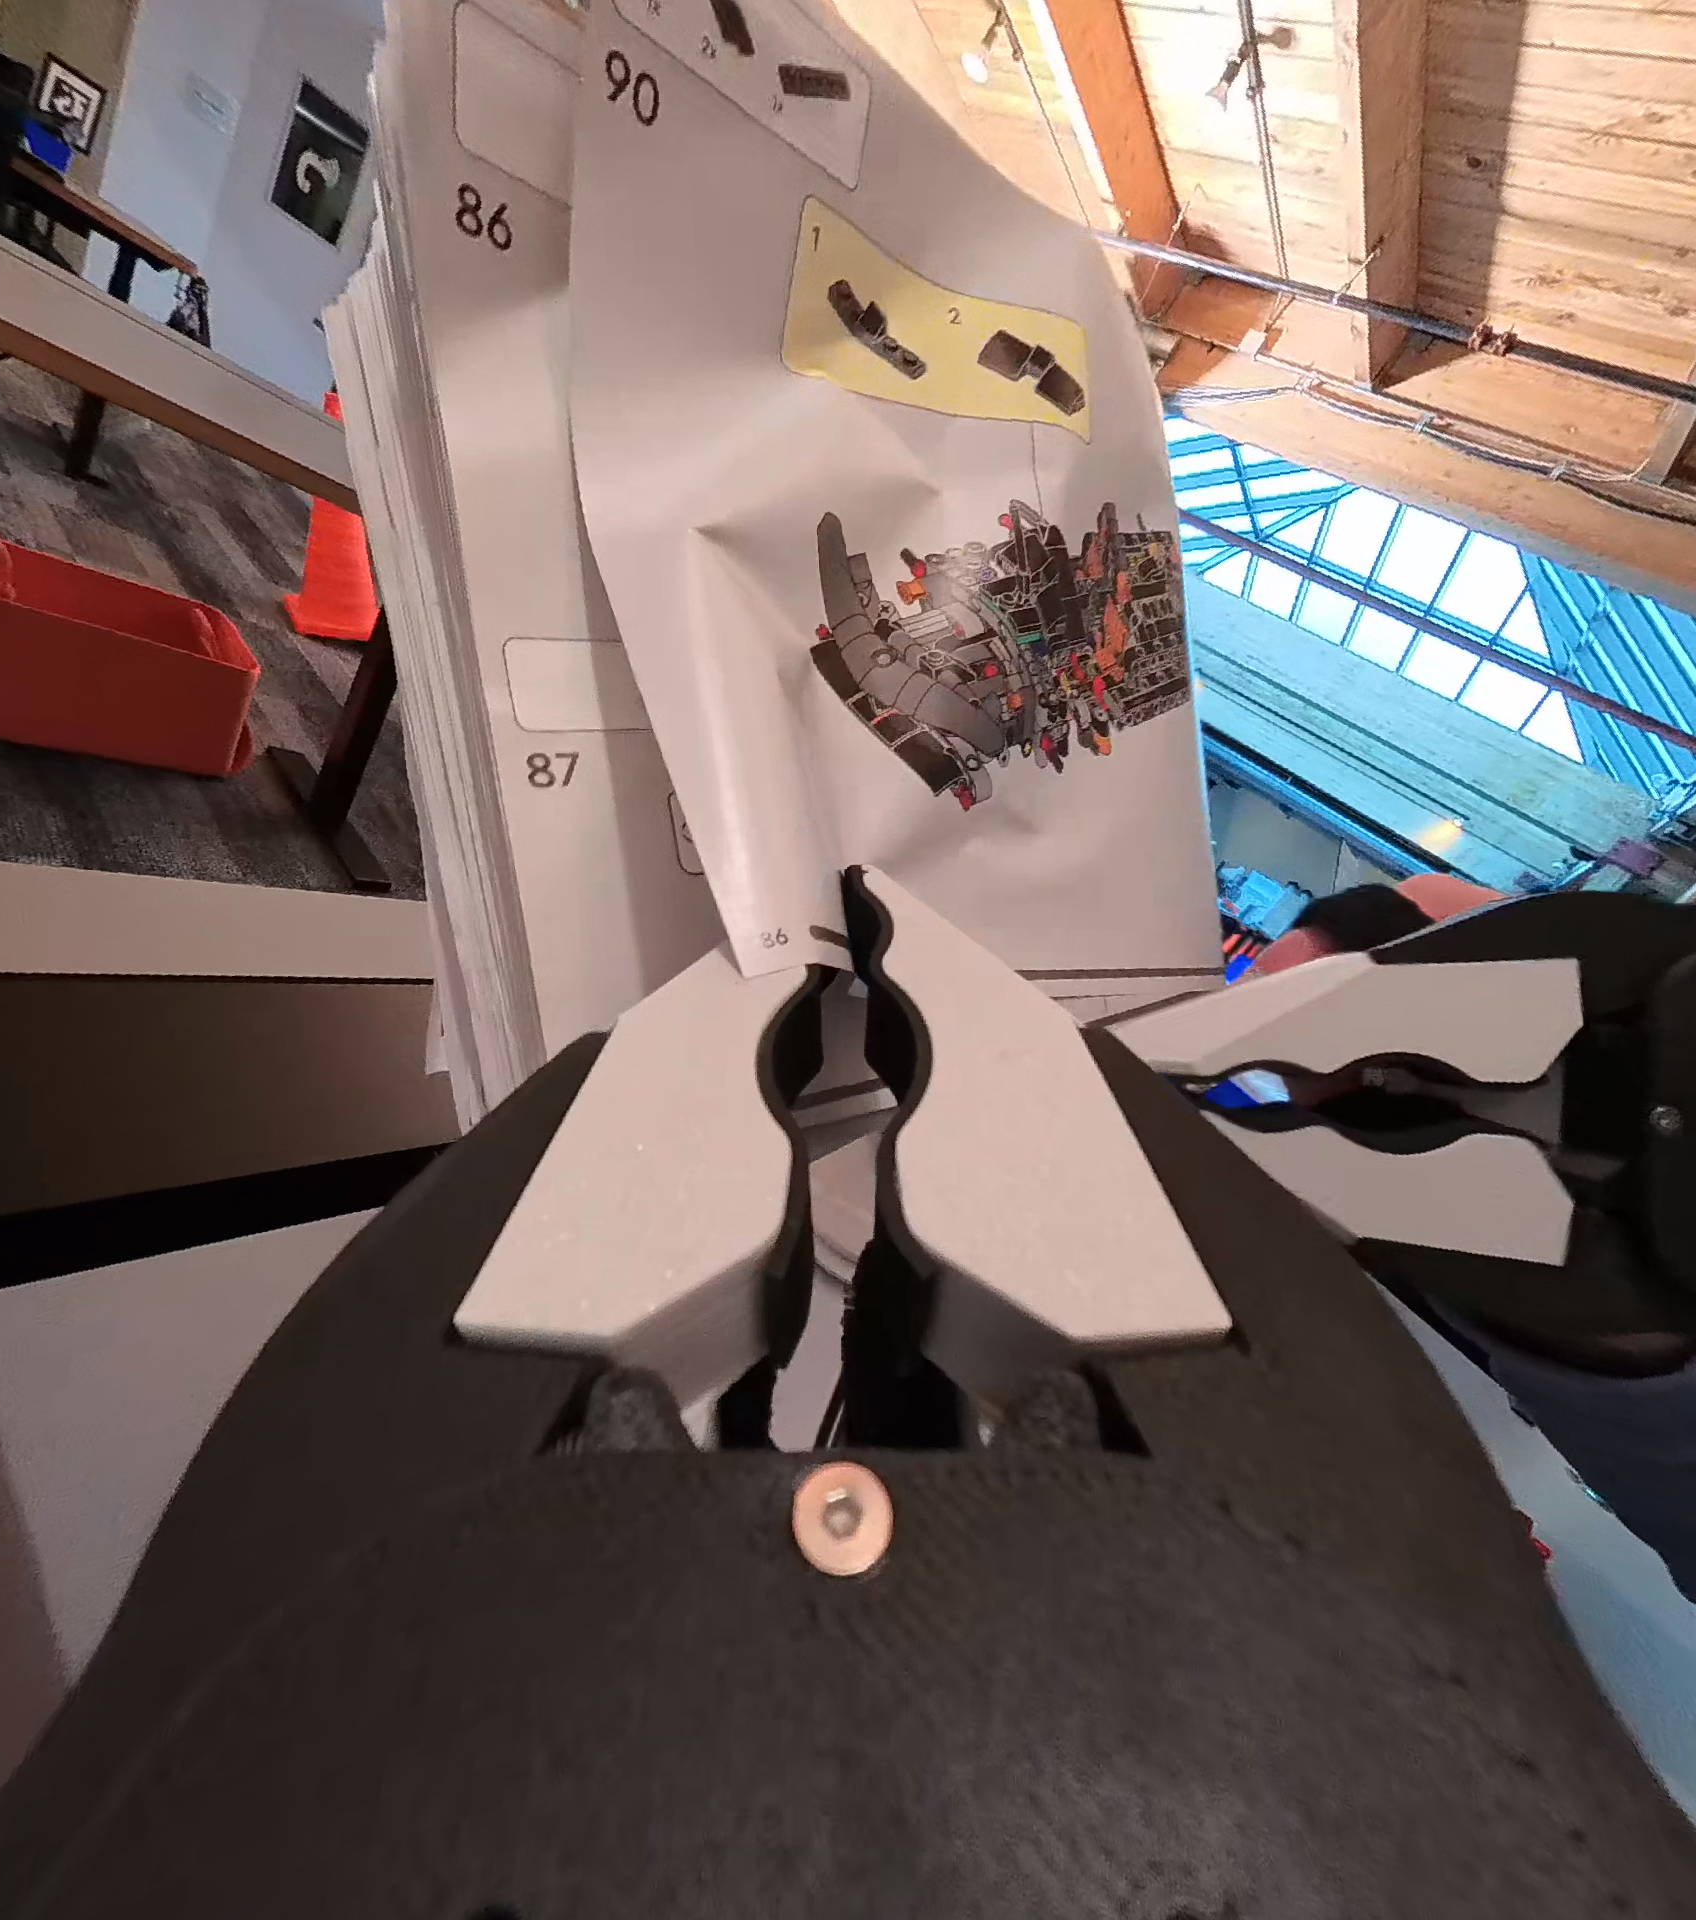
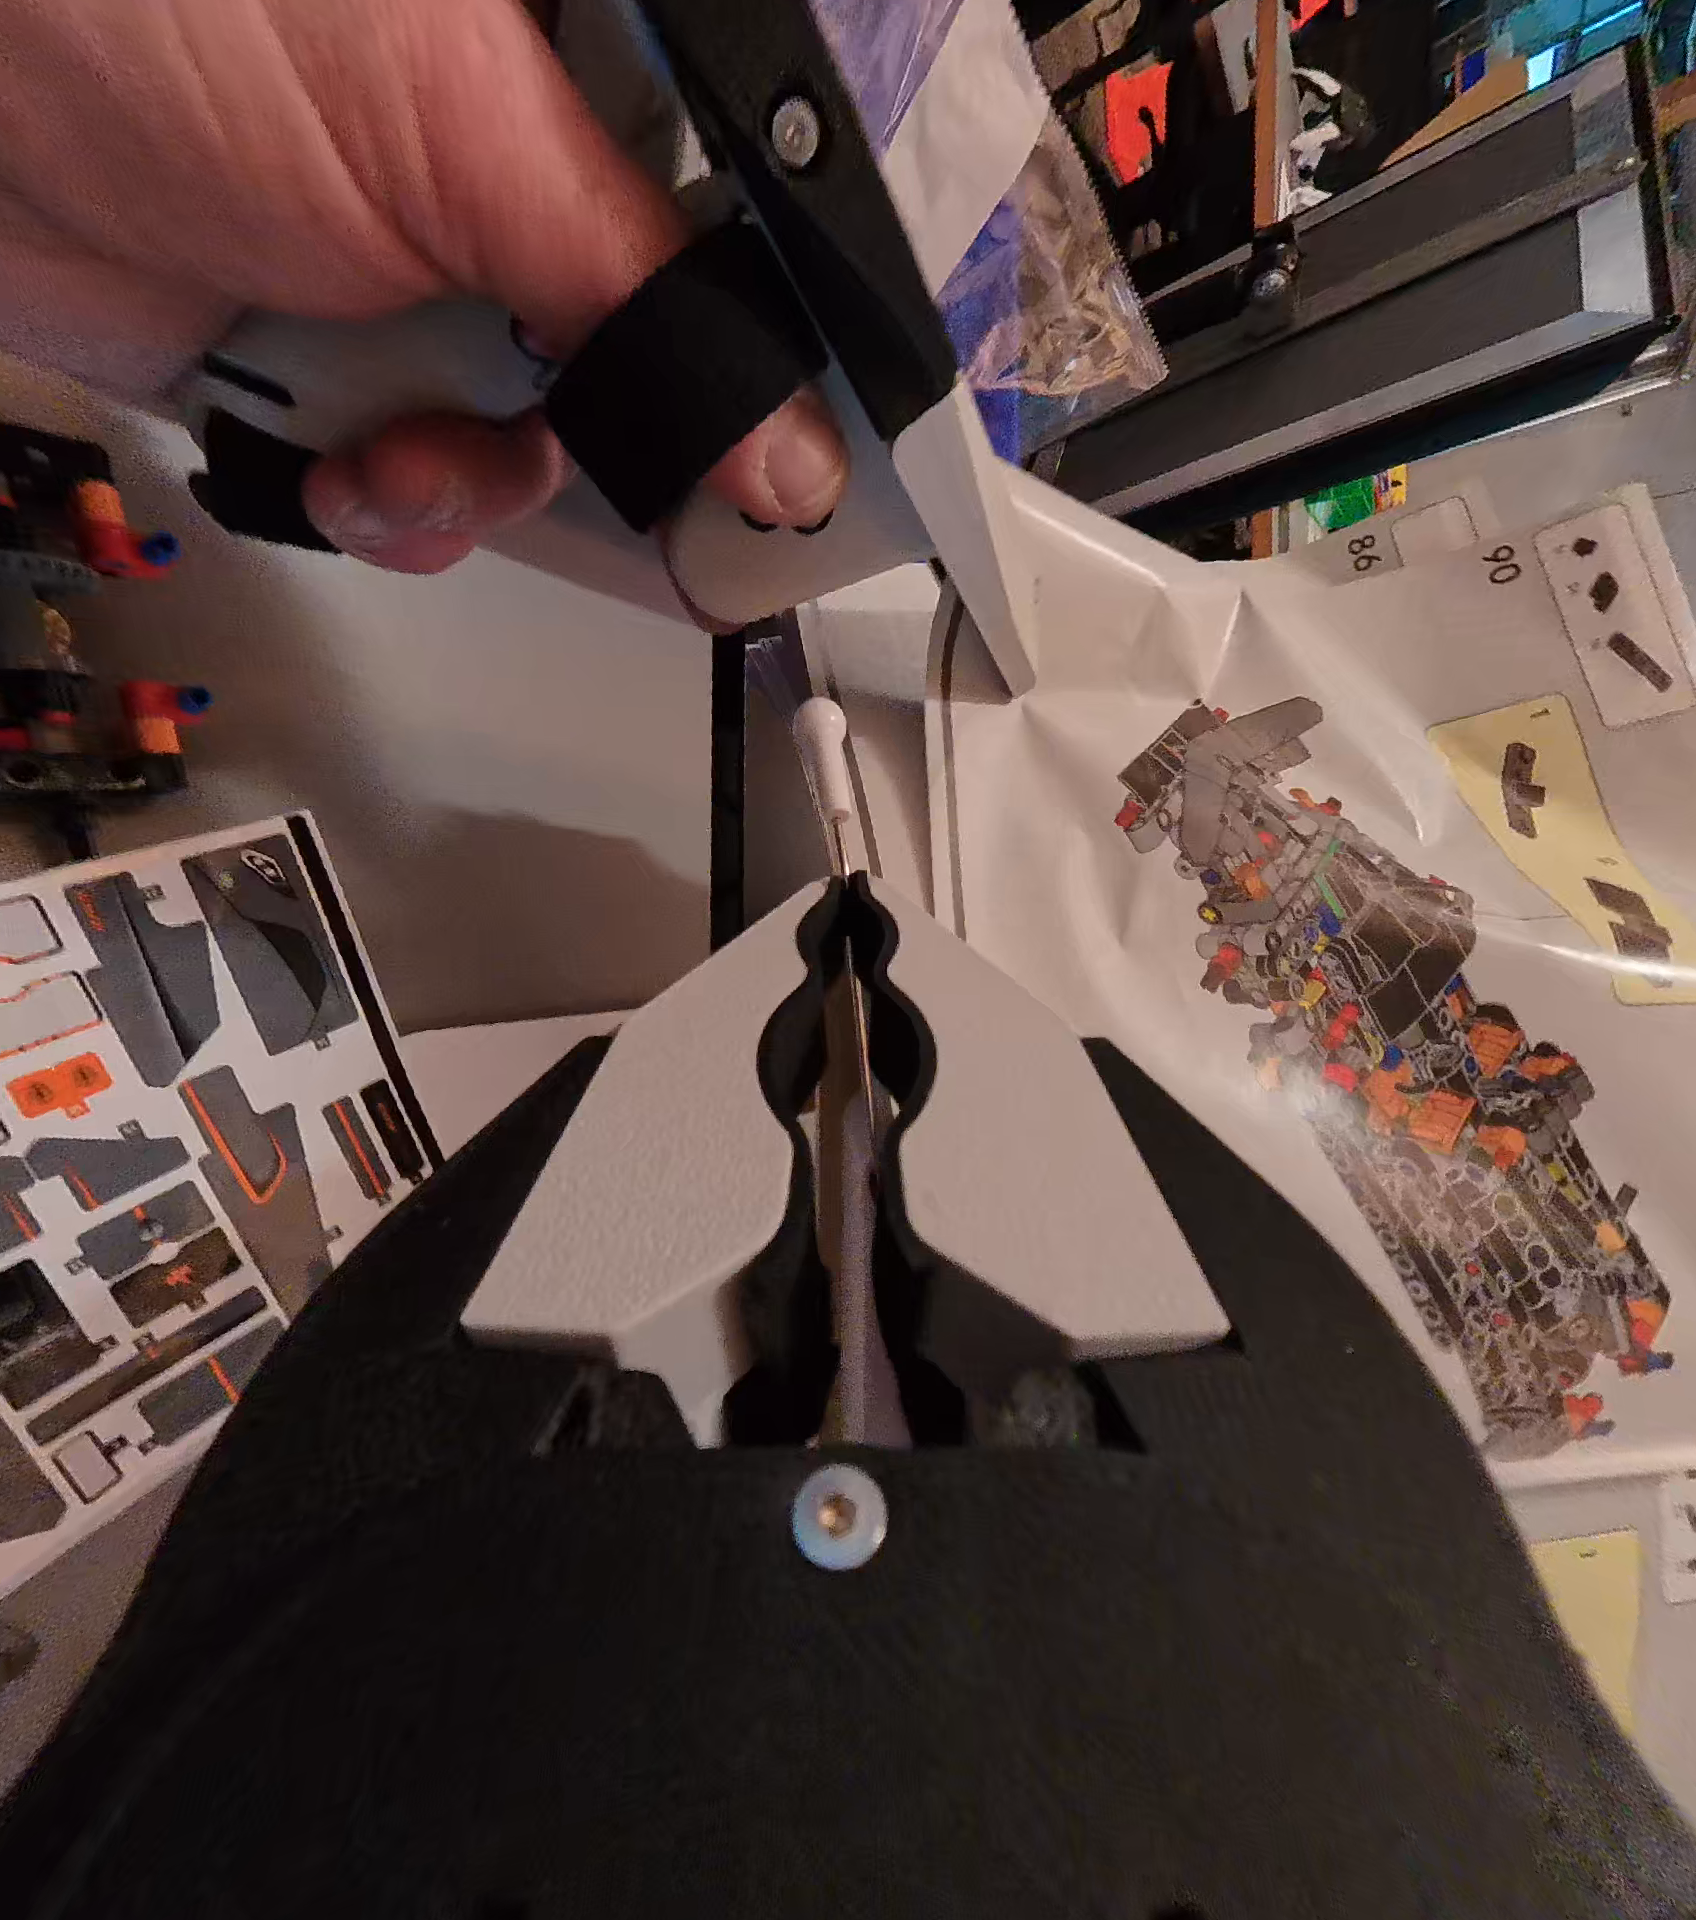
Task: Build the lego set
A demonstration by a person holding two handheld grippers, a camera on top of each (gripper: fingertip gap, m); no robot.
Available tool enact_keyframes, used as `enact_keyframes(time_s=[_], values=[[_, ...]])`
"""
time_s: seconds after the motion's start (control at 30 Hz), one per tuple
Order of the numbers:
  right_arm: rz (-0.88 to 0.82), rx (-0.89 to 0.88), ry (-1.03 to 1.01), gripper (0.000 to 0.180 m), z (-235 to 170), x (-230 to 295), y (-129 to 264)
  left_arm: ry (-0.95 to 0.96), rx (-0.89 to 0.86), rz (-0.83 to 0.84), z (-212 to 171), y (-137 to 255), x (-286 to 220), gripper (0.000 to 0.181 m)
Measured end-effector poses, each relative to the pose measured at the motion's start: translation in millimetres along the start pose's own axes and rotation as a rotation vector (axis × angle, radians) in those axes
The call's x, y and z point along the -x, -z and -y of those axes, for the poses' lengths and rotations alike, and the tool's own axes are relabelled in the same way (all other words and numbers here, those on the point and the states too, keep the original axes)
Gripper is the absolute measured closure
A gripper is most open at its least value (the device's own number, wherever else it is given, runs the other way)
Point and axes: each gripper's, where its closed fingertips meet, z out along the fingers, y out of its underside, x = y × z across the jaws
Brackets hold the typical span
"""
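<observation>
Resting on white table | sticker sheet | wooden ceiling

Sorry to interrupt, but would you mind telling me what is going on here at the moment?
A person is working through a Lego build with a gripper in each hand. The left gripper is shut on the bottom corner of an instruction booklet page, lifting it so it bends and creases. The right gripper is shut on a thin metal tool with a white tip. On the table lie a sticker sheet and the partly built Lego model, neither being touched.
</observation>
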Motion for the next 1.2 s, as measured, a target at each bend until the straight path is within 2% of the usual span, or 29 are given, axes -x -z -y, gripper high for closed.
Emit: enact_keyframes(time_s=[0.2, 0.33, 0.5, 0.67, 0.87, 1.2], values=[[0.025, -0.099, -0.187, 0.180, 4, -9, 8, 0.018, -0.002, 0.015, -3, -3, 6, 0.181], [0.038, -0.169, -0.381, 0.180, 4, -19, 10, 0.023, 0.000, 0.018, -4, -2, 8, 0.181], [0.016, -0.211, -0.598, 0.180, -2, -36, 13, 0.028, 0.002, 0.011, -7, -1, 8, 0.181], [-0.010, -0.200, -0.718, 0.180, -12, -47, 12, 0.031, -0.002, 0.011, -6, 0, 7, 0.181], [-0.084, -0.070, -0.598, 0.180, -21, -51, 5, 0.051, -0.041, 0.003, 2, 11, 2, 0.175], [-0.082, -0.055, -0.590, 0.180, -22, -51, 4, 0.058, -0.026, 0.141, 1, 26, 3, 0.181]])
